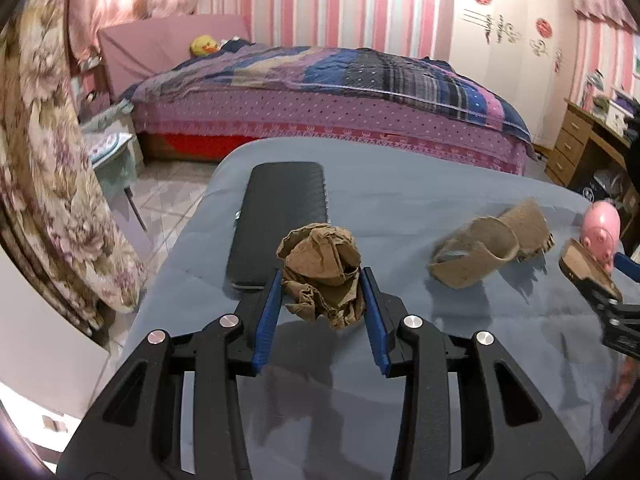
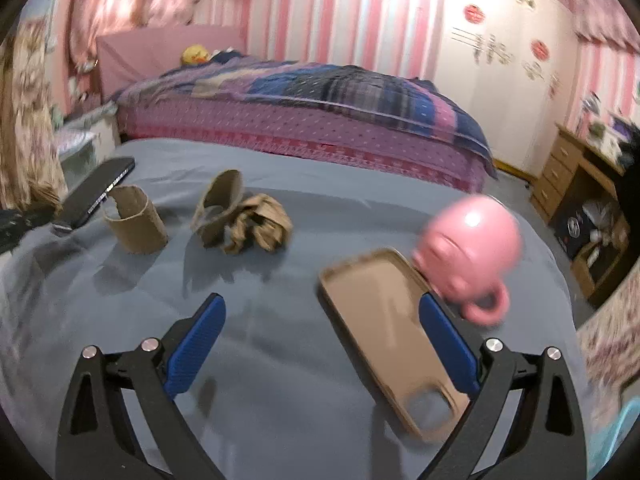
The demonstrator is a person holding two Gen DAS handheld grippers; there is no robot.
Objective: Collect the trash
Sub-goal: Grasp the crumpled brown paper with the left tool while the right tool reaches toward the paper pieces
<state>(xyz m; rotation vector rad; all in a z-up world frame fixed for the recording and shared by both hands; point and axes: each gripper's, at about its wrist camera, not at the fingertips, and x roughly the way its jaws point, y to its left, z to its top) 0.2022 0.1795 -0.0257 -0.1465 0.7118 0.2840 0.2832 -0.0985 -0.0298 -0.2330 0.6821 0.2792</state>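
My left gripper point(image 1: 320, 280) is shut on a crumpled brown paper ball point(image 1: 322, 274), held over the blue-grey table cloth point(image 1: 400, 208). A torn cardboard tube point(image 1: 476, 252) lies to its right; in the right wrist view it stands at the left point(image 2: 136, 220). A second torn cardboard piece with crumpled paper point(image 2: 244, 216) lies beyond my right gripper point(image 2: 320, 308), which is open and empty above the cloth. A tan phone case point(image 2: 392, 340) lies just inside its right finger.
A black phone point(image 1: 280, 220) lies face down behind the paper ball. A pink mug point(image 2: 472, 248) stands at the right next to the phone case. A bed point(image 1: 320, 92) is beyond the table, a wooden desk point(image 1: 576, 140) at the right.
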